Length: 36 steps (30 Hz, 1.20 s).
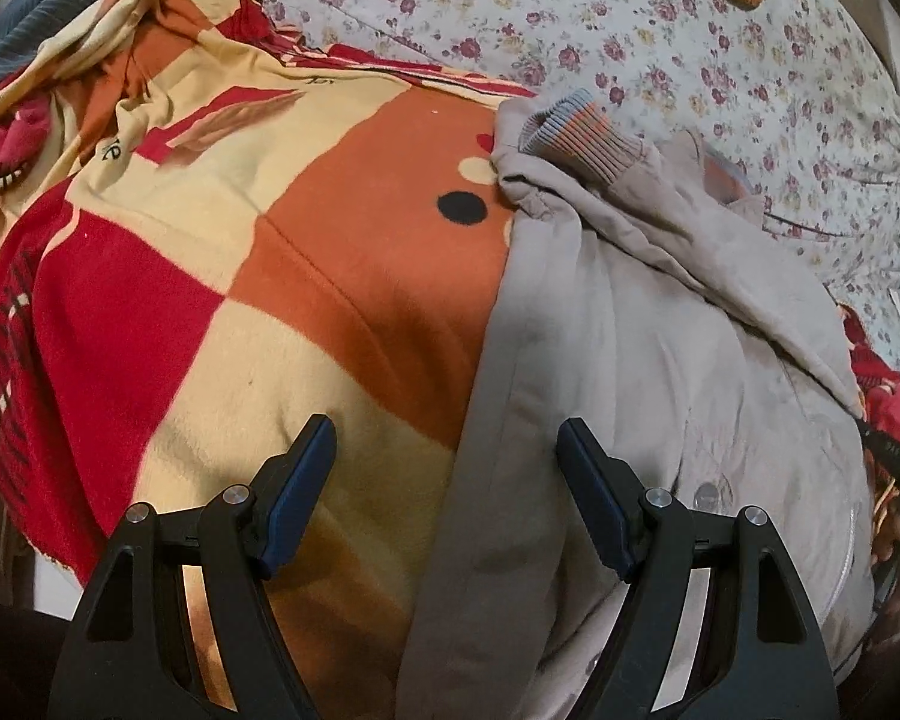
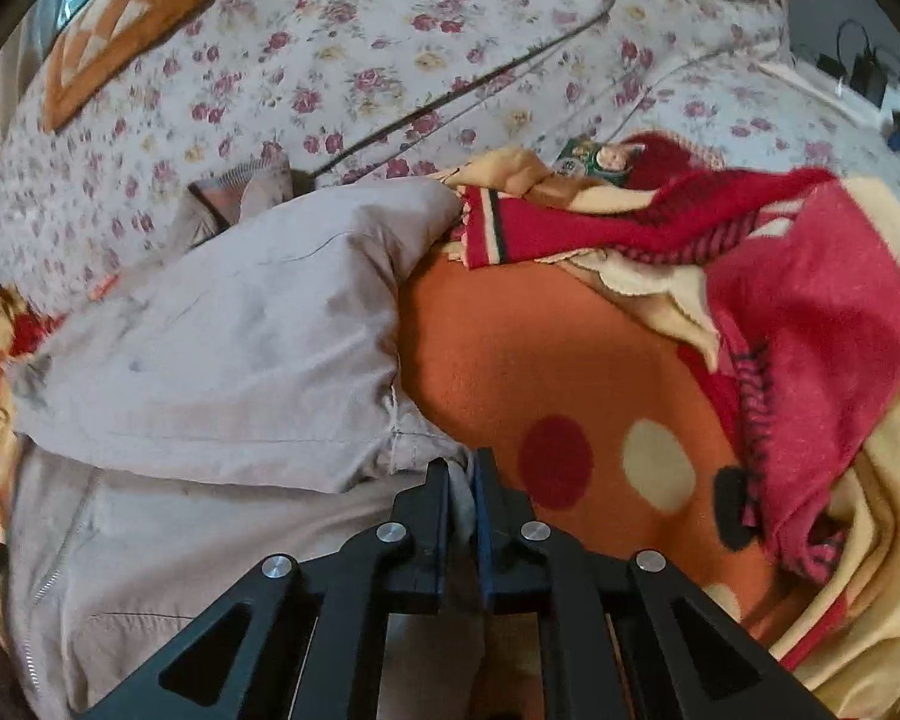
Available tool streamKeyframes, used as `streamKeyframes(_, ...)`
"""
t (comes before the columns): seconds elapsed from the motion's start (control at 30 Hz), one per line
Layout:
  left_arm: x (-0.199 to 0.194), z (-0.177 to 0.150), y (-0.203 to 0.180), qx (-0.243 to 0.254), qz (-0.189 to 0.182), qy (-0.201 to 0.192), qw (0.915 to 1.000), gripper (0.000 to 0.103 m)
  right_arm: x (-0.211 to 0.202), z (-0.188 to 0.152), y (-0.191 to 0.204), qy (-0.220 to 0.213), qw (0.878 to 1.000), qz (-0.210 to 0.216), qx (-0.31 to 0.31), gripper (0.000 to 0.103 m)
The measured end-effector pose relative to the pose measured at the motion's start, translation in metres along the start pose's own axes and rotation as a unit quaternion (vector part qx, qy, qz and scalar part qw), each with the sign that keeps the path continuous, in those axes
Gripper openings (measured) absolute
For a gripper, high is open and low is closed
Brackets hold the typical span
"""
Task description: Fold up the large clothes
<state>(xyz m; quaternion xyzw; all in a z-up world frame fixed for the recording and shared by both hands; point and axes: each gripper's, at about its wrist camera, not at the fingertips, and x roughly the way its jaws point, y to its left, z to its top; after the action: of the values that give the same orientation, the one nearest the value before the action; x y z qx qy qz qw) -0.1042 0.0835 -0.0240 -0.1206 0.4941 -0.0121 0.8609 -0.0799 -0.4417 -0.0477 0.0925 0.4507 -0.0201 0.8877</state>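
Observation:
A beige zip jacket (image 1: 648,360) lies on a checked orange, cream and red blanket (image 1: 222,276). Its sleeve with a striped ribbed cuff (image 1: 576,132) is folded over the body. My left gripper (image 1: 447,438) is open, straddling the jacket's left edge, with nothing between its fingers. In the right wrist view the jacket (image 2: 210,360) fills the left half, one sleeve folded across it. My right gripper (image 2: 463,468) is shut on the jacket's right edge, a fold of beige cloth pinched between its fingers.
A floral quilt (image 1: 630,30) covers the bed behind the jacket, also in the right wrist view (image 2: 342,60). An orange checked cushion (image 2: 126,18) lies on it. Bunched red blanket (image 2: 810,324) sits right. Dark clothes (image 1: 30,30) pile far left. Cables and chargers (image 2: 870,78) lie far right.

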Motion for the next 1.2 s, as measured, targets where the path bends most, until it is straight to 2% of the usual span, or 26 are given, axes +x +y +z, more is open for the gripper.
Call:
streamKeyframes(0.1,-0.008,-0.007,0.002,0.001,-0.015,0.000,0.9999,0.077,-0.013,0.003,0.000,0.005,1.000,0.006,0.007,0.007)
streamKeyframes(0.17,-0.012,-0.014,0.004,0.004,-0.019,0.004,0.9998,0.077,-0.032,0.000,-0.005,0.006,1.000,0.015,0.014,0.015)
streamKeyframes(0.23,-0.015,-0.022,0.007,0.010,-0.026,0.013,0.9995,0.077,-0.053,-0.009,-0.010,0.009,0.999,0.038,0.012,0.052)
streamKeyframes(0.3,-0.018,-0.029,0.007,0.022,-0.032,0.022,0.9990,0.077,-0.077,-0.024,-0.013,0.009,0.997,0.082,0.005,0.062)
streamKeyframes(0.33,-0.021,-0.034,0.007,0.029,-0.035,0.026,0.9986,0.077,-0.090,-0.035,-0.013,0.016,0.994,0.104,-0.006,0.062)
streamKeyframes(0.4,-0.026,-0.045,0.006,0.042,-0.043,0.035,0.9976,0.077,-0.105,-0.054,-0.009,0.027,0.992,0.123,-0.028,0.064)
streamKeyframes(0.5,-0.031,-0.057,0.007,0.053,-0.056,0.050,0.9958,0.077,-0.117,-0.085,-0.004,0.052,0.987,0.144,-0.055,0.077)
streamKeyframes(0.63,-0.036,-0.073,0.008,0.064,-0.067,0.069,0.9933,0.077,-0.117,-0.123,0.002,0.085,0.981,0.157,-0.072,0.077)
streamKeyframes(0.77,-0.033,-0.089,0.005,0.072,-0.102,0.098,0.9873,0.077,-0.112,-0.148,0.005,0.104,0.973,0.193,-0.077,0.077)
streamKeyframes(0.87,-0.032,-0.096,0.001,0.085,-0.096,0.091,0.9875,0.077,-0.105,-0.158,0.010,0.116,0.970,0.200,-0.069,0.079)
streamKeyframes(0.93,-0.034,-0.097,0.001,0.081,-0.107,0.092,0.9867,0.077,-0.104,-0.163,0.017,0.125,0.966,0.213,-0.073,0.079)
streamKeyframes(1.0,-0.038,-0.099,0.003,0.073,-0.144,0.099,0.9819,0.077,-0.113,-0.164,0.028,0.116,0.959,0.244,-0.087,0.079)
streamKeyframes(1.1,-0.041,-0.103,0.005,0.073,-0.179,0.103,0.9758,0.077,-0.129,-0.163,0.036,0.091,0.951,0.277,-0.104,0.079)
streamKeyframes(1.2,-0.034,-0.106,0.002,0.068,-0.174,0.112,0.9760,0.077,-0.124,-0.162,0.037,0.098,0.946,0.294,-0.093,0.079)
